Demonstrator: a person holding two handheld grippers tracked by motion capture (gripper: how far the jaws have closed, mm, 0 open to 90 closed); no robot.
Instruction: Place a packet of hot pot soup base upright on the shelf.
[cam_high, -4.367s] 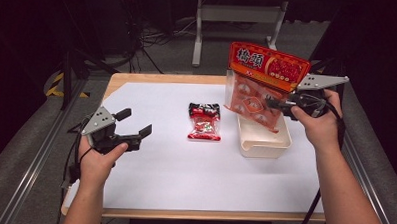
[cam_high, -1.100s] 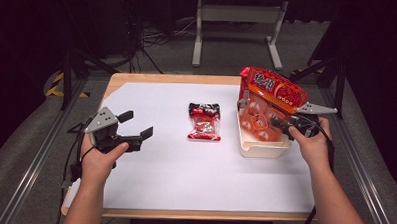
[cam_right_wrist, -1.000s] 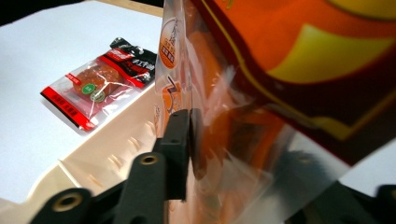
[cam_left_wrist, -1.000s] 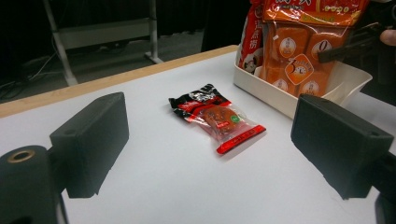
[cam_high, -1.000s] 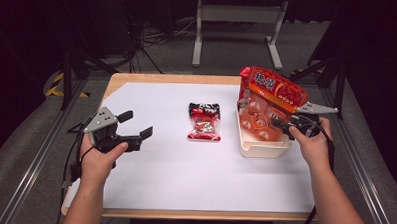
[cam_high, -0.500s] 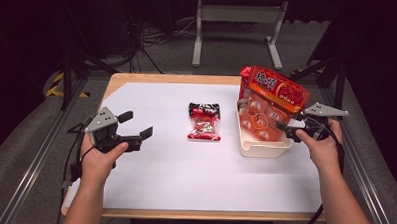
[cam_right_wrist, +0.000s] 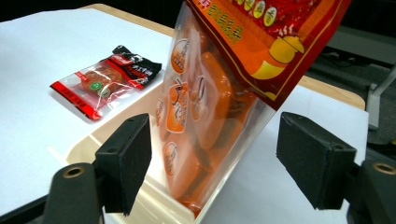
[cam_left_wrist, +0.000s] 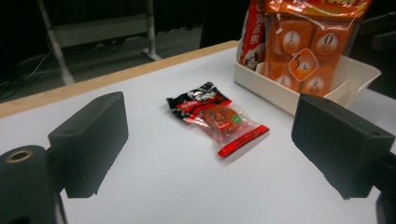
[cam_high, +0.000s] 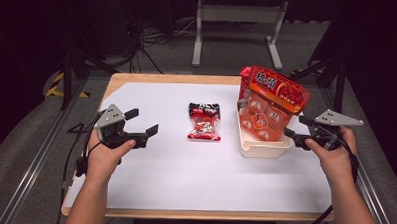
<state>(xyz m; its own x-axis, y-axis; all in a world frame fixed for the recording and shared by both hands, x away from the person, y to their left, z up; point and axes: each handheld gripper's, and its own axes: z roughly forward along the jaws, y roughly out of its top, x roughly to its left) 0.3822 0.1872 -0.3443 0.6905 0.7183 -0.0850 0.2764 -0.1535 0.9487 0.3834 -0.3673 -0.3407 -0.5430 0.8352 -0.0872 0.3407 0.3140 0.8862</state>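
A big orange snack bag (cam_high: 273,102) stands tilted in a white tray (cam_high: 263,148) at the right of the table. My right gripper (cam_high: 296,126) hovers just right of the tray. Its jaws have just been opening and stand open. In the right gripper view the bag (cam_right_wrist: 224,88) sits ahead between the pads, touching neither. A small red and black packet (cam_high: 204,122) lies flat mid-table. My left gripper (cam_high: 145,120) rests open at the left, pointed at the packet (cam_left_wrist: 215,116), well short of it.
A white sheet (cam_high: 184,181) covers the wooden table, with bare room in front and at the left. The table's wooden edge (cam_high: 167,79) runs along the back. A metal stand (cam_high: 237,16) and cables lie on the floor beyond.
My right gripper opened, let go of the orange bag and drew back to the right and slightly up. The bag stays leaning in the tray. The left gripper kept still.
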